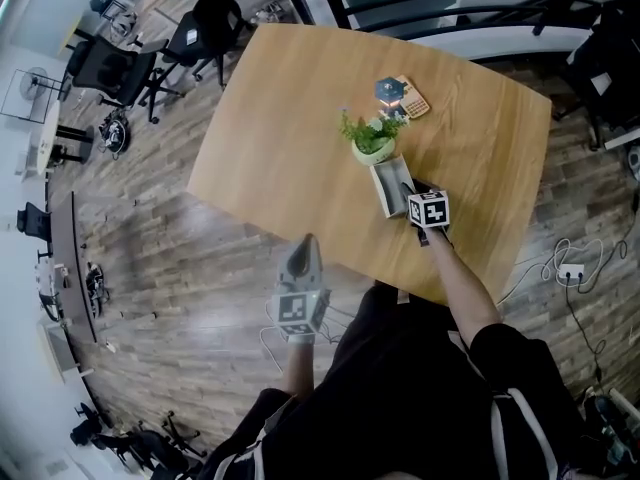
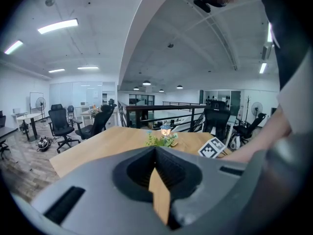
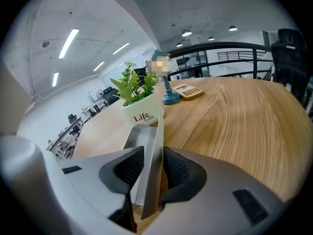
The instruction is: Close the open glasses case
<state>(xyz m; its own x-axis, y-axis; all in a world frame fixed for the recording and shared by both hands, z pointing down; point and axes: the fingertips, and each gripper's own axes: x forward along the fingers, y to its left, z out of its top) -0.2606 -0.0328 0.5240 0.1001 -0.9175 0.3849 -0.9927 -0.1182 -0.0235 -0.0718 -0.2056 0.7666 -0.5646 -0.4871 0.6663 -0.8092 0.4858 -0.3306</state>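
Nearest was the person [image 1: 420, 398] in dark clothes, a pair of tongs in each hand. Left tongs [image 1: 307, 240] hung short of the desk's [image 1: 300, 138] near edge, over the wooden floor [image 1: 200, 268], clenched with nothing between them. Right tongs [image 1: 410, 192] reached over the near edge, right of its middle, to the open grey glasses case [image 1: 386, 190], which lay lengthwise away from that edge. Its raised lid [image 3: 155, 141] stood on edge between the spread jaws. They looked released around it, though one pad may have brushed the lid. Just beyond the case's far end sat a small potted plant [image 1: 372, 140] in a white pot marked "Life". Farther toward the far edge were a blue lantern ornament [image 1: 390, 90] and a calculator [image 1: 414, 101], side by side.
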